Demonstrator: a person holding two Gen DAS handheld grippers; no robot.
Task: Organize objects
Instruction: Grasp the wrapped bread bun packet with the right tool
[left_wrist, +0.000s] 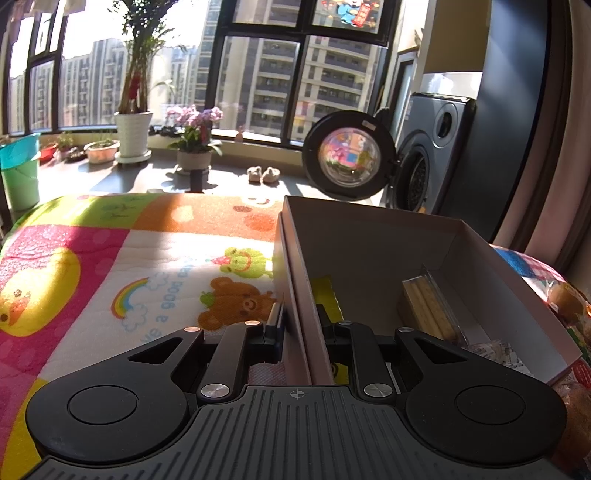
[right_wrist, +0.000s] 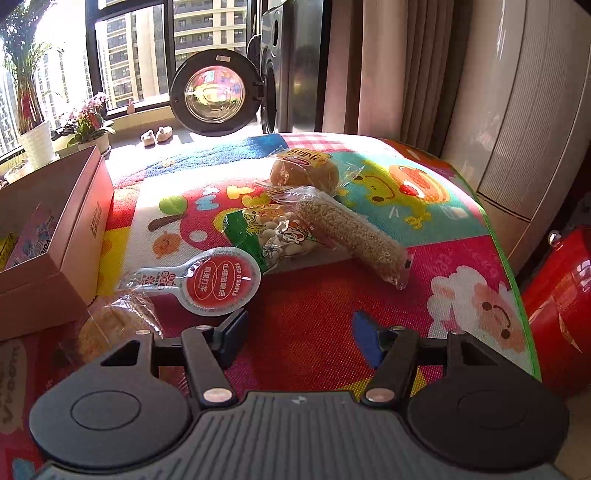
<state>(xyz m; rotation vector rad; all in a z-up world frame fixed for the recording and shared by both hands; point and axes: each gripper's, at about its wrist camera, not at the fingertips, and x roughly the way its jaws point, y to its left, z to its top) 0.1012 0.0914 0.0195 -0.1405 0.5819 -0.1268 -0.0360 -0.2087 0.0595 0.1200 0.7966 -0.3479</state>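
Observation:
A pink cardboard box (left_wrist: 369, 236) stands open on the cartoon play mat (left_wrist: 110, 258). My left gripper (left_wrist: 299, 317) is shut on the box's near-left wall, one finger outside and one inside. Inside lie a clear pack of biscuit sticks (left_wrist: 428, 310) and a small wrapped snack (left_wrist: 491, 350). In the right wrist view the box (right_wrist: 74, 240) sits at the left. My right gripper (right_wrist: 299, 325) hangs open over the mat with nothing between its fingers. Ahead of it lie a round red-labelled pack (right_wrist: 218, 280), a green snack bag (right_wrist: 273, 232), a long grain bar (right_wrist: 351, 232) and a wrapped bun (right_wrist: 303, 171).
Another wrapped bun (right_wrist: 114, 321) lies beside the box's near corner. The mat's green edge (right_wrist: 517, 295) drops off at the right, with a red case (right_wrist: 561, 302) below. A washing machine with its door open (right_wrist: 214, 99), potted plants (left_wrist: 133, 136) and slippers stand beyond the mat.

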